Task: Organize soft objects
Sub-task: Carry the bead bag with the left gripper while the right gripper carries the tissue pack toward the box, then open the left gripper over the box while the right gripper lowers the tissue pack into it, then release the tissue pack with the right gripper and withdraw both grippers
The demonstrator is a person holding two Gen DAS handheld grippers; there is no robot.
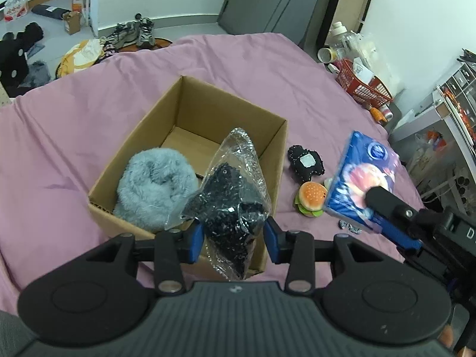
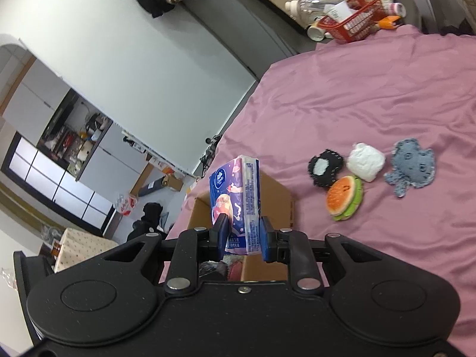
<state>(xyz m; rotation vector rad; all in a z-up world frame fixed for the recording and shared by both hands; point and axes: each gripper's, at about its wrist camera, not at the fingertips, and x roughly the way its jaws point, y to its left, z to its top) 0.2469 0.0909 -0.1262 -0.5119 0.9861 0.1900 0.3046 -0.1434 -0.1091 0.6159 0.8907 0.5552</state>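
Left gripper (image 1: 233,238): blue pads apart on either side of a clear plastic bag of dark sparkly fabric (image 1: 230,196); contact with the pads not resolvable, so a grip or a release cannot be told. Bag half inside the cardboard box (image 1: 142,154), draped over its near wall, probably caught mid-deposit or just let go. Beside it in the box, a fluffy grey-blue item (image 1: 154,184), resting on the floor against the near-left corner.

Right gripper (image 2: 242,242): narrowed onto the lower end of a blue tissue pack (image 2: 235,199), held upright and lifted off the bed, just beside the box's right wall in the left view. Likely staged as the next item in; gripped low so the bulk stays ahead of the fingers and can go in first.

Writing on the pack: round white logo near the top, lines of Chinese print down the side and at the base, too small to read. "D" visible on the right gripper's body in the left view.

Waiting on the pink bedsheet (image 2: 372,95), right of the box: black patch with white centre (image 2: 324,168), burger plush (image 2: 345,197), white wad (image 2: 366,162), grey-blue knit creature (image 2: 412,168). Clustered near one another, burger touching the black patch. Task judged roughly a third done.
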